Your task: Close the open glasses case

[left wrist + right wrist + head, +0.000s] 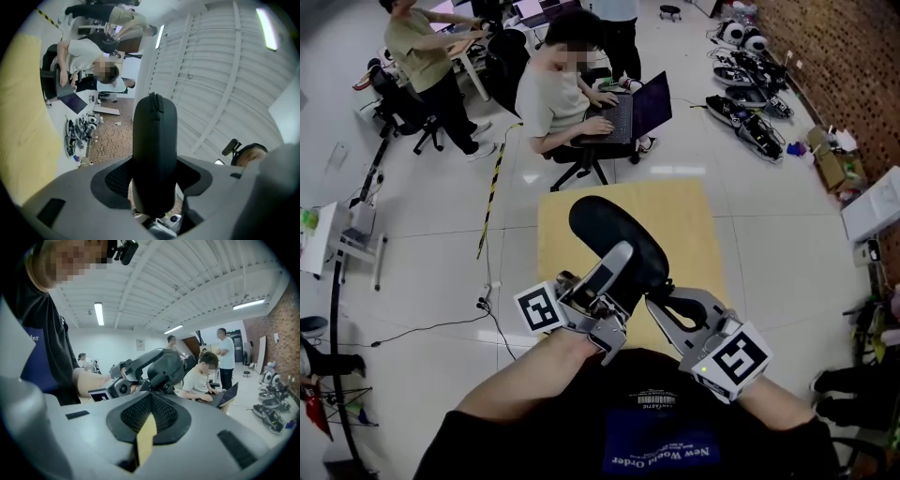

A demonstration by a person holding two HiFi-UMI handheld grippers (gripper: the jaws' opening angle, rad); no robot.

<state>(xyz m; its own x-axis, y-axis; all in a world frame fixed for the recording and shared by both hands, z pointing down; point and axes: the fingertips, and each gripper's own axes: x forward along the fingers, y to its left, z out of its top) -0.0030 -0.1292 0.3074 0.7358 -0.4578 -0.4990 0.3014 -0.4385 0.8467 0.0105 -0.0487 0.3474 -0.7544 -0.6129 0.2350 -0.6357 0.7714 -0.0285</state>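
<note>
A: Light?
B: Bright, even. Ceiling tubes (99,313) overhead; soft glare patch on the pale floor (675,171); shadows faint.
A: Sharpness?
B: Head view crisp. Both gripper views fisheye: black corners, bowed lines, nearest foreground soft. Mosaic over faces.

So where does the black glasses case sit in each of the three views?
Head view: glasses case at centre, held by the left gripper over the yellow table.
Left gripper view: glasses case dead centre, between the jaws.
Right gripper view: glasses case at centre, just above the jaws.
Shared landmark: the seated person at a laptop, in all three.
</note>
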